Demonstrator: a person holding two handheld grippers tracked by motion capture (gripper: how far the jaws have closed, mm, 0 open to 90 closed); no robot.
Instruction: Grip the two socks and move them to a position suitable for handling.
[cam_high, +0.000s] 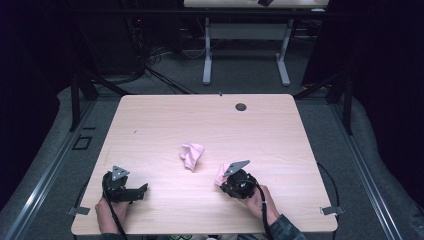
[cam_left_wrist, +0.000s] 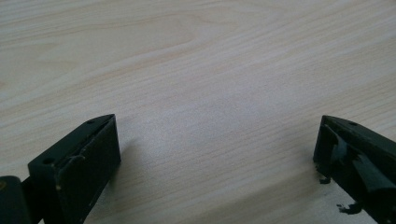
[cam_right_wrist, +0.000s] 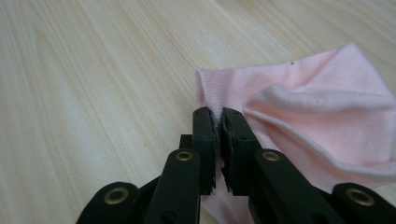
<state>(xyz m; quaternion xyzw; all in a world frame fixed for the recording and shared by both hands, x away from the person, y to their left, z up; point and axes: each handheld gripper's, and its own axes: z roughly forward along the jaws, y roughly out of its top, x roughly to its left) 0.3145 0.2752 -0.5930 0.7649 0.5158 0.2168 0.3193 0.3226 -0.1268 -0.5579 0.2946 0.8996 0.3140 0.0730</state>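
Near the front-left corner of the table (cam_high: 150, 120), the left gripper (cam_high: 142, 190) sits idle, tips pointing right. Jaws spread wide in the left gripper view, only bare wood grain between them.

Centre of the table: one crumpled pink cloth (cam_high: 192, 155) lies loose, nothing touching it. Looks like it could be a small sock or rag, too bunched to tell.

Right of that, near the front edge: the right gripper (cam_high: 223, 182) is clamped tight on a second pink cloth (cam_right_wrist: 299, 112). In the right gripper view the jaws pinch a ribbed edge of it, the rest of the fabric fanning out to the right, low over the wood; can't tell if it rests on it.

Progress, as I read it: early. One piece grabbed, the other not touched, left gripper not engaged. Probably pairing or folding remains, all of it.

Room: plenty. Table surface is bare apart from the two cloths and a cable grommet (cam_high: 241, 106) near the far edge. Both grippers work close to the front edge, so watch fabric dragging off there. Far half fully open.
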